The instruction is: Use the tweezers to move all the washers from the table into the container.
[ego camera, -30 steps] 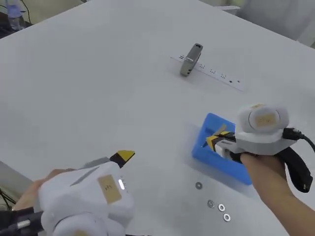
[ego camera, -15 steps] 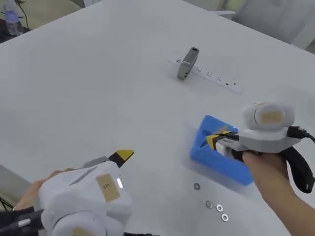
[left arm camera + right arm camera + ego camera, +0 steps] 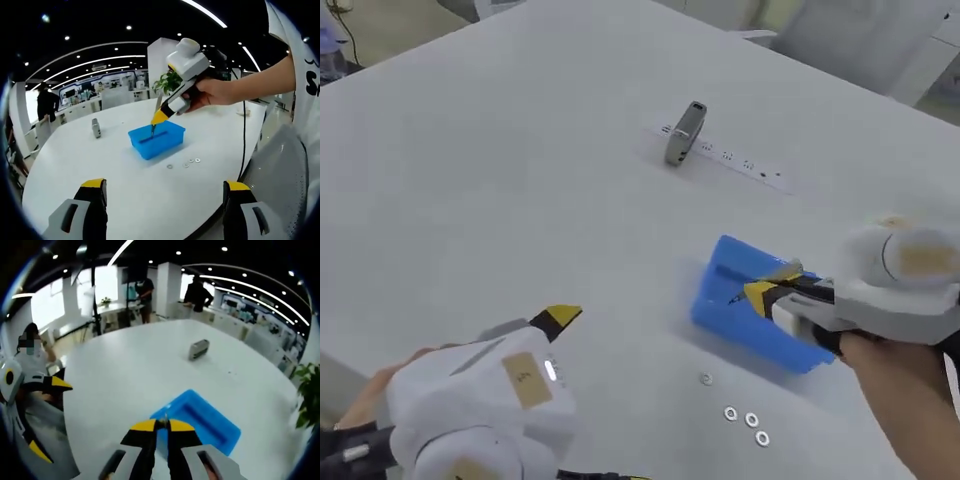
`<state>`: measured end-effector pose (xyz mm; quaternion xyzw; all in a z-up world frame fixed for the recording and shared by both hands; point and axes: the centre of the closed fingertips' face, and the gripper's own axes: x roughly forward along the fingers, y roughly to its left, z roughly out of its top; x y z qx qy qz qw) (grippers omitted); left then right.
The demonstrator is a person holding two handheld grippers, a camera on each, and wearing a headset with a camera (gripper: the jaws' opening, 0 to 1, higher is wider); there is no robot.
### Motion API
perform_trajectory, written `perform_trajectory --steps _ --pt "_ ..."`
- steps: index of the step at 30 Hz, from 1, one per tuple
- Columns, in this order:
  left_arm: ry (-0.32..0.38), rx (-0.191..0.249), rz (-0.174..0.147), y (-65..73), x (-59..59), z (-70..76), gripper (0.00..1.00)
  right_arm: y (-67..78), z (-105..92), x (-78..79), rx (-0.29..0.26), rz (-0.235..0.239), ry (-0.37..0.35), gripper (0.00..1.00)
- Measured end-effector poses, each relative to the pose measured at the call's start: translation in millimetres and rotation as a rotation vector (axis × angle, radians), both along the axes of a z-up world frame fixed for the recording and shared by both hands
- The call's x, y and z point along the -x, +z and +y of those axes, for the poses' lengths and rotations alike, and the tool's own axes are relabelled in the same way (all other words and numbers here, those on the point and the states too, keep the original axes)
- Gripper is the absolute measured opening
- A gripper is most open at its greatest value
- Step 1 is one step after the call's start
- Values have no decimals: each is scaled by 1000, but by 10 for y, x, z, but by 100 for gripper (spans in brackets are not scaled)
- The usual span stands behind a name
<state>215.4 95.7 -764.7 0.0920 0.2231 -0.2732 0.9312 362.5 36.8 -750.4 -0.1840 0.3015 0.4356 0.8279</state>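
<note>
The tweezers [image 3: 152, 130] tip is too small to make out.

Big white table [image 3: 520, 180]. A blue container [image 3: 725, 318] sits on it toward the near right. Four little washers [image 3: 751, 420] lie loose just in front of it, one a bit apart from the other three. Farther back is a white power strip [image 3: 740, 163], with a small grey gadget [image 3: 684, 133] at its left end.
</note>
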Motion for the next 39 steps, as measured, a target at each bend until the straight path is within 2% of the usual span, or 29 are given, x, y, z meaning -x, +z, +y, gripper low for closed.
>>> perform_trajectory --steps 5,11,15,19,26,35,37,38,39 --pt "-7 -19 4 -23 7 -4 99 -14 -54 168 11 15 15 4" --pt "-4 -23 6 -33 7 5 99 -161 -114 341 42 56 32 4" --pt "-7 -29 14 -49 14 2 99 -266 -139 400 55 82 34 4" --pt "-8 -35 17 -58 17 2 99 -417 -155 433 83 109 40 4" --pt "-9 -38 24 -73 23 2 99 -572 -134 459 101 125 53 4" --pt "-12 -47 33 -92 31 -1 99 -646 -127 449 134 121 67 4" --pt "-10 -48 33 -95 29 4 99 -641 -122 454 132 123 71 0" --pt "-9 -49 34 -98 27 8 99 -632 -90 414 119 96 79 0" --pt "-8 -50 34 -100 27 9 99 -649 -138 415 140 109 73 0"
